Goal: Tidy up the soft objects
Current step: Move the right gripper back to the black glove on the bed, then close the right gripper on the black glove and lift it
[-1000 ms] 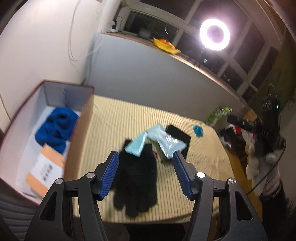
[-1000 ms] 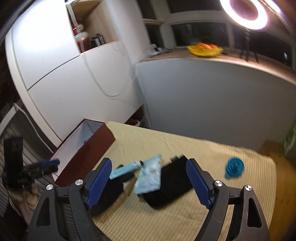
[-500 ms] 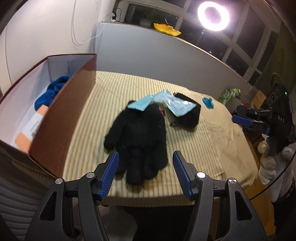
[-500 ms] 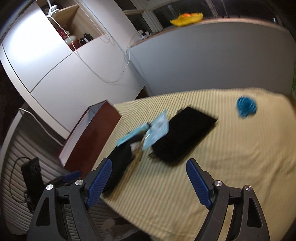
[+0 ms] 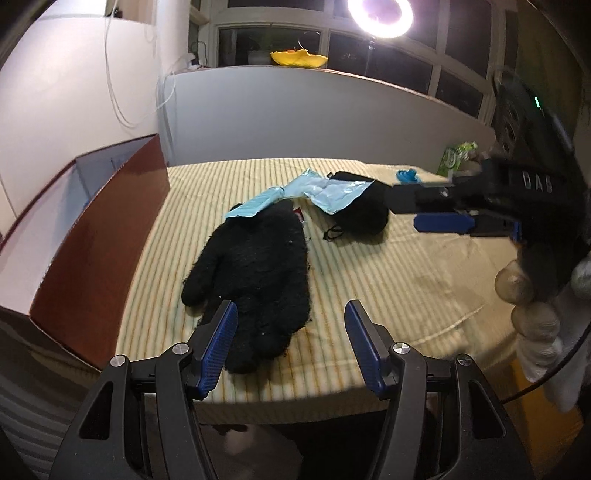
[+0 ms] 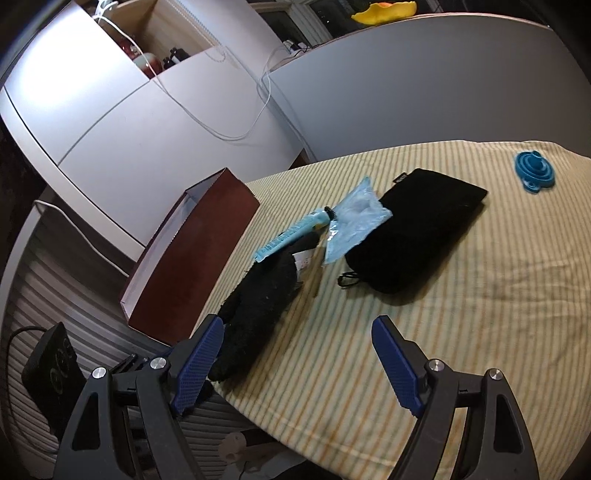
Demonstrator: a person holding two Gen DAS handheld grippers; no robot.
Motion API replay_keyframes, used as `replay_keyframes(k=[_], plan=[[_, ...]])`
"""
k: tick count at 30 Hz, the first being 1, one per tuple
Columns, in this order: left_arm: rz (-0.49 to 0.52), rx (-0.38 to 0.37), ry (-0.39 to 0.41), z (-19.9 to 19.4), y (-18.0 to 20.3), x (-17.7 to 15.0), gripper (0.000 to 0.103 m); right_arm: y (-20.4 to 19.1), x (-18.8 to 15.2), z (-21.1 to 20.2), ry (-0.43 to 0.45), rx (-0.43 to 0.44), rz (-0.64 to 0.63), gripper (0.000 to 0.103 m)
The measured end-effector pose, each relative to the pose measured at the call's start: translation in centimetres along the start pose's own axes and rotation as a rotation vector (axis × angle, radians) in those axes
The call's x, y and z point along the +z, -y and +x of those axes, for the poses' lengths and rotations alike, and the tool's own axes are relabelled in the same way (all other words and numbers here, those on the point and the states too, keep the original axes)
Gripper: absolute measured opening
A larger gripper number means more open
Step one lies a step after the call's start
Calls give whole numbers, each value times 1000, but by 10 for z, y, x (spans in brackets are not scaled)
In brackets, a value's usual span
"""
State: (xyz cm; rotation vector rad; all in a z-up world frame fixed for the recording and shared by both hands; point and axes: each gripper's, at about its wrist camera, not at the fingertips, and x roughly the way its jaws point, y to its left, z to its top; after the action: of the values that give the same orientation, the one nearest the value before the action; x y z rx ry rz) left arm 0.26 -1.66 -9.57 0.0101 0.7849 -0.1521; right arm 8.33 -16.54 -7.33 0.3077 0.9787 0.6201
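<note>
A fuzzy black glove (image 5: 258, 273) (image 6: 258, 299) lies on the striped yellow cloth (image 5: 388, 295) (image 6: 461, 314), fingers toward the near edge. Two pale blue packets (image 5: 325, 192) (image 6: 354, 218) rest across its cuff and on a black pouch (image 5: 364, 218) (image 6: 417, 229). My left gripper (image 5: 290, 341) hovers open just above the glove's fingertips, nothing between its pads. My right gripper (image 6: 295, 360) is open over the cloth's near edge, right of the glove. In the left wrist view the right gripper (image 5: 443, 210) appears at right, held by a gloved hand (image 5: 532, 306).
A red-brown open box (image 5: 92, 236) (image 6: 192, 251) stands against the cloth's left side. A small blue funnel (image 6: 535, 173) (image 5: 408, 175) lies at the far right. A ring light (image 5: 380, 14) shines behind; a white wall and low partition bound the back.
Both grippers have dropped lower and come closer to the table. The left one now sits at the glove's fingertips; the box's inside has slid out of sight. Jaw widths look the same.
</note>
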Motion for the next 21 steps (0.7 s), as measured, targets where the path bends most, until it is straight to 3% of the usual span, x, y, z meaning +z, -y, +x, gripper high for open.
replay_keyframes(k=[8,15,18,21], plan=[[30,18,-7,20,3,-6,60,-15,4,47,-74,6,8,76],[46,24,5,29,2,-6,60,-20,8,80,-115,-2,41,61],[64,30,5,33,5,-7,60,-21,8,93,-146,-9,45,50],[72,43,-1,41,5,-8,51,-21,9,102,-166,-9,57,40]])
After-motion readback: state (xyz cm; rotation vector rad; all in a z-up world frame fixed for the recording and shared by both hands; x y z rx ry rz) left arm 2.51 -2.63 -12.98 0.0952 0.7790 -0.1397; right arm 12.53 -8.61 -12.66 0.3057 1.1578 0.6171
